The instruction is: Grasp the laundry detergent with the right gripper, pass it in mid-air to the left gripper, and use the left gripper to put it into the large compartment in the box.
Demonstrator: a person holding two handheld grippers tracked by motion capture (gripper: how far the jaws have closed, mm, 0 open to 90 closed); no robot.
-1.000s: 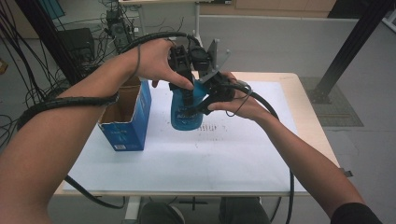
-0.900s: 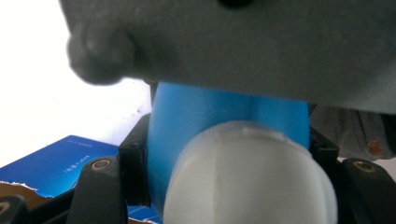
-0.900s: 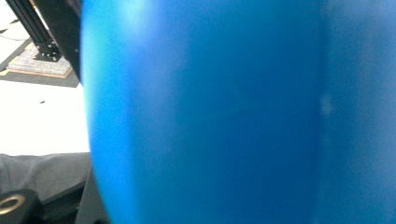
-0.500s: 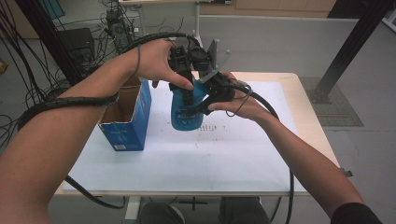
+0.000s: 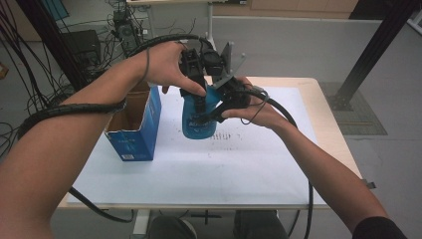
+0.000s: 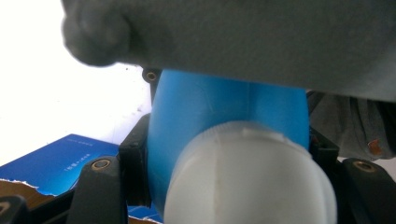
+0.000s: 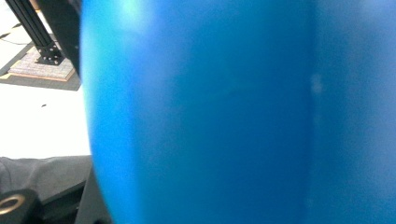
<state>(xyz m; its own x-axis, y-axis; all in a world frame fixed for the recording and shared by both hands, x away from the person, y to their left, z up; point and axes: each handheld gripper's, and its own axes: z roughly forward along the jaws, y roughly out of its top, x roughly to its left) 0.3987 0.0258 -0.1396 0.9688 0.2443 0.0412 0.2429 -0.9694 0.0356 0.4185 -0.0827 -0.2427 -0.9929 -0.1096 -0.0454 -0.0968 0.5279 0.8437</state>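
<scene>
Above a white-topped worktop (image 5: 239, 169), a person holds a blue plastic pouch-shaped bottle with a white screw cap (image 5: 199, 119) between two hand-held tongs. The left tongs (image 5: 196, 92) come down from above, clamped narrow on the bottle's neck just below the cap; in the left gripper view the black jaws sit hard against the blue neck on either side. The right tongs (image 5: 219, 107) close on the bottle's side from the right, the blue wall pressing up against the lens in the right gripper view.

The step in hand appears to be carrying the bottle upright, clear of the worktop's surface and just to the right of an open blue cardboard box with a torn brown rim (image 5: 134, 129). The next move likely calls for a steady, level transfer with both grips kept firm, either lowering the bottle into the box's open top or setting it down beside it.

The bottle is bright blue, rounded and wider at the base, narrowing to a shoulder under the ribbed white cap (image 6: 247, 177), with pale print on its front too small to read.
</scene>
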